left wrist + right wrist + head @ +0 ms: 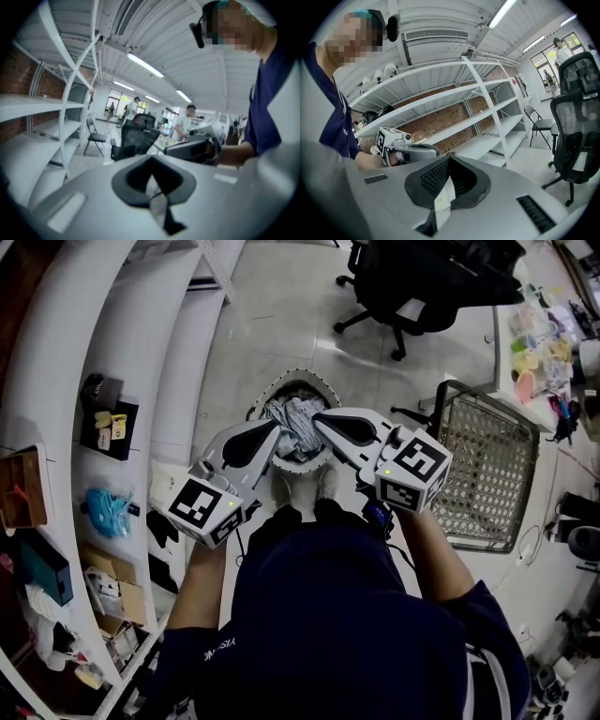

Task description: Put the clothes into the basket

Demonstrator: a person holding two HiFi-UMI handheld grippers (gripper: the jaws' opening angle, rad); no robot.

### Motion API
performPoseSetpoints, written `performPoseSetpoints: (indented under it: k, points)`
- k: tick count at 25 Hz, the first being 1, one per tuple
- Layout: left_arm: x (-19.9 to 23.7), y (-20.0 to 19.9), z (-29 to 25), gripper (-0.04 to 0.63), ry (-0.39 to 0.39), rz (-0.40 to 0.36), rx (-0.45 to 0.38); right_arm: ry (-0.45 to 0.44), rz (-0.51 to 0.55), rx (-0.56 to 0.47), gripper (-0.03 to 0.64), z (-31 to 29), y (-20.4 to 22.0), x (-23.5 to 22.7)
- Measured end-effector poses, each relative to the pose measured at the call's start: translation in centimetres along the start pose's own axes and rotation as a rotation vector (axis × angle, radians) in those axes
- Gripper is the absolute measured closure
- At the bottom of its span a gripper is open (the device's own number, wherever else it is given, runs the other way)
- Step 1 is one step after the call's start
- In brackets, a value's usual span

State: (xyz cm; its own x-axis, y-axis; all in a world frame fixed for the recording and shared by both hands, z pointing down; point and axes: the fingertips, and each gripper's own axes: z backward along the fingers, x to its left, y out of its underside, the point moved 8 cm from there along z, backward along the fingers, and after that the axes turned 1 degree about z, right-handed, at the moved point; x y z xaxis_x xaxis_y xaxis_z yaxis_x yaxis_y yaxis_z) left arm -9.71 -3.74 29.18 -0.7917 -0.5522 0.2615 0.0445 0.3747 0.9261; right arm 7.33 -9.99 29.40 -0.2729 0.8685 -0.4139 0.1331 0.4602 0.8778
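— Jaws first: how do they stand?
— Both pairs are closed on cloth. The left gripper (274,431) has a strip of pale fabric nipped between its jaws. The right gripper (318,421) pinches a white fold of the same garment (298,418).
— Where are the two grippers?
— Out in front of the person (328,615), tips angled toward each other and almost meeting. Each points a little below level.
— And the garment itself?
— It is a grey-and-white striped bundle, bunched between the two tips. In the head view it lies directly in line with the round white basket (300,373) on the floor (281,306) below. Whether its lower end reaches into the basket, I cannot tell.
— Where does the basket stand?
— Just ahead of the person's pale shoes (282,491).
— What lies around?
— White shelving (122,362) with small items on it runs along the person's left, and a brick wall (440,119) shows behind it. A wire-mesh rack (487,465) stands to the right, near the basket but apart from it. A black office chair (412,282) stands farther out, and a cluttered table (548,343) sits at the far right. In the left gripper view, other people (187,119) stand well back in the room.
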Motion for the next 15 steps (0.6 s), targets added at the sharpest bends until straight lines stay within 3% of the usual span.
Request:
performPoseSetpoints:
  k: [15]
  points:
    - [-0.30, -0.28, 0.44, 0.591, 0.005, -0.008, -0.008, 0.000, 0.033, 0.002, 0.609, 0.02, 0.63, 0.22]
